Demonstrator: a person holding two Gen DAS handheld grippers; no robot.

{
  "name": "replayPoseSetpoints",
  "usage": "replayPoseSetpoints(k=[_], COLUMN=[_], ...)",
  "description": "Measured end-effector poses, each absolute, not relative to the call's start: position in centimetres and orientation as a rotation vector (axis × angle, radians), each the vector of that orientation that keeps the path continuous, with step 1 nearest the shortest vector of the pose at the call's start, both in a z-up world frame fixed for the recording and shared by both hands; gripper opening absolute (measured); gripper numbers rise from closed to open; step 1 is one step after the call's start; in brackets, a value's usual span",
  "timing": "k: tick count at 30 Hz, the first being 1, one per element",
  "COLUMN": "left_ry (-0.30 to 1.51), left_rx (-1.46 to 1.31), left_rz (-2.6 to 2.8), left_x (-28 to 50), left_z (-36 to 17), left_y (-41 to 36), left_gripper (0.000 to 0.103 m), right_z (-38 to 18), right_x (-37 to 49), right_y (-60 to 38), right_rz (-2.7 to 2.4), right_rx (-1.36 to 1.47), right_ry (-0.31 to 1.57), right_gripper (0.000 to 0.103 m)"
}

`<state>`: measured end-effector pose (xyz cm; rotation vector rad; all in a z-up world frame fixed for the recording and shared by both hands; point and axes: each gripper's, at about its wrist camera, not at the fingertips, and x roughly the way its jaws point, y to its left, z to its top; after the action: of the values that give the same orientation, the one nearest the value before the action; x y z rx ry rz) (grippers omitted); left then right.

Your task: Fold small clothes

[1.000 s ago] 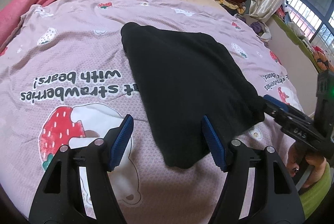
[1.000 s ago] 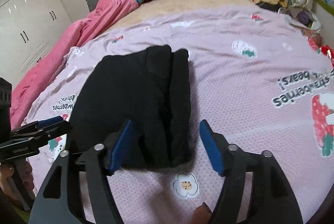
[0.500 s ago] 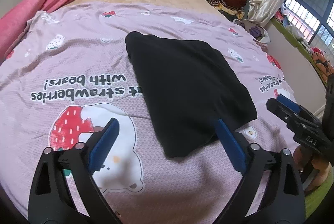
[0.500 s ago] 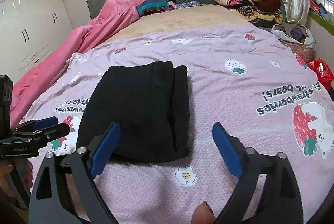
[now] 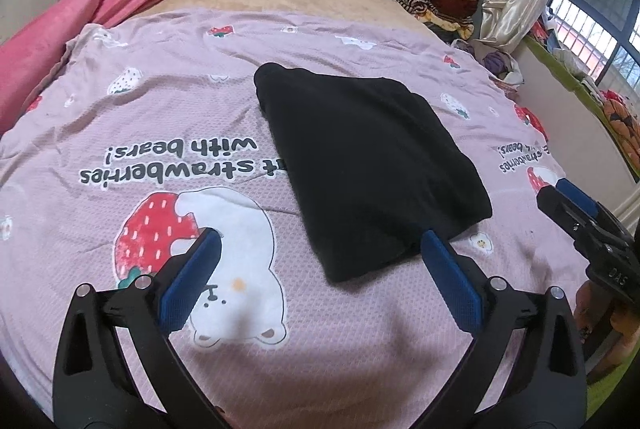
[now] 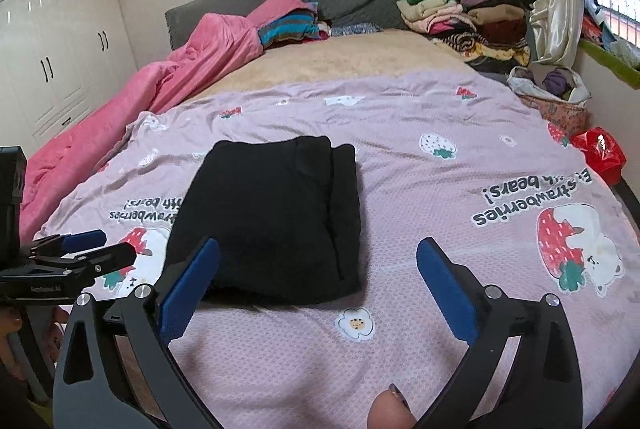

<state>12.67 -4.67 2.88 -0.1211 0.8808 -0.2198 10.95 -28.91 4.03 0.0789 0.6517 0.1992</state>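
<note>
The black garment (image 5: 368,165) lies folded on the bed (image 5: 160,133). It is probably soft, light knit; layers may slip, so grasp all layers at the near edge. Left gripper (image 5: 320,285) and right gripper (image 6: 316,285), jaws just opened, stand wide and empty.

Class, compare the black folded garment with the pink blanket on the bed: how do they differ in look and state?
The black garment is folded into a neat flat rectangle; the pink blanket lies bunched and rumpled. The garment sits mid-bed; the blanket trails along the bed's edge. Both rest untouched.
</note>
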Motion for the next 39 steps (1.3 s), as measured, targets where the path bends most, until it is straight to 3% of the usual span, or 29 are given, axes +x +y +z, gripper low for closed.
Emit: replayPoseSetpoints(k=[18, 29, 39], left_ry=[0.791, 0.745, 0.782], left_rx=[-0.105, -0.104, -0.073], left_rz=[-0.241, -0.237, -0.235], left_x=[6.9, 3.2, 1.3], left_z=[4.4, 2.8, 0.0], left_y=[-3.8, -4.0, -3.7], left_gripper=[0.094, 0.094, 0.094], right_z=[5.9, 4.7, 1.2], right_x=[3.4, -1.1, -2.8], right_y=[-27.7, -26.4, -26.3], right_rz=[0.175, 0.121, 0.070], right_rx=[0.093, 0.025, -0.008], right_ry=[0.532, 0.451, 0.504], right_gripper=[0.099, 0.099, 0.099])
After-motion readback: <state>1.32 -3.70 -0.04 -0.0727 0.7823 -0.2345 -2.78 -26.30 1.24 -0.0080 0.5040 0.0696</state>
